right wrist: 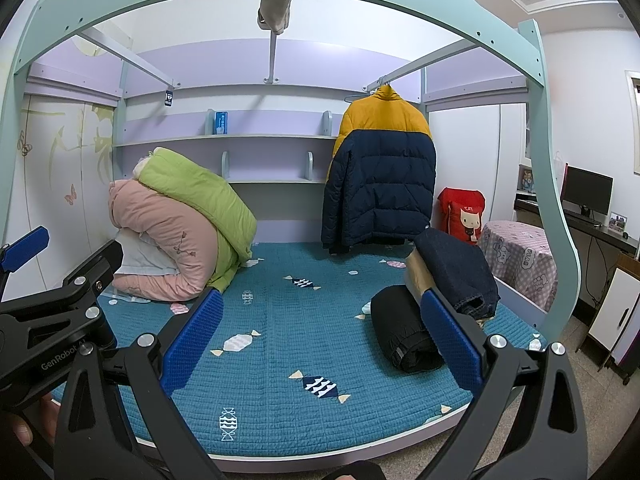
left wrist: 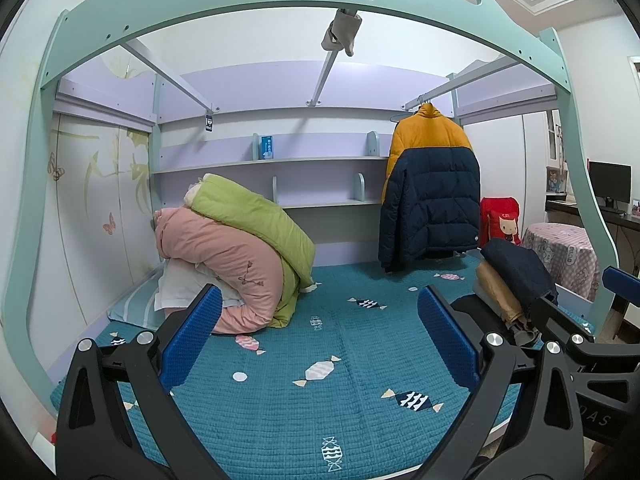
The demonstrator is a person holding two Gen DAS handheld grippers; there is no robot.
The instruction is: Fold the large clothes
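Note:
A yellow and navy puffer jacket [left wrist: 430,188] hangs on a hanger from the rail at the far right of the bed; it also shows in the right wrist view [right wrist: 380,176]. Folded clothes lie at the bed's right edge: dark jeans [right wrist: 460,272] on a tan garment [right wrist: 416,272], and a rolled black garment [right wrist: 404,328]. My left gripper [left wrist: 320,336] is open and empty over the near part of the teal bedspread [left wrist: 320,400]. My right gripper [right wrist: 324,336] is open and empty, also over the bedspread [right wrist: 280,360], beside the black roll.
Pink and green quilts [left wrist: 240,248] are piled at the back left on a pillow. Shelves [left wrist: 272,164] line the back wall. A teal bed frame [left wrist: 280,4] arches overhead. A red doll [right wrist: 464,212], a checked stool [right wrist: 520,260] and a desk with monitor [right wrist: 588,192] stand at right.

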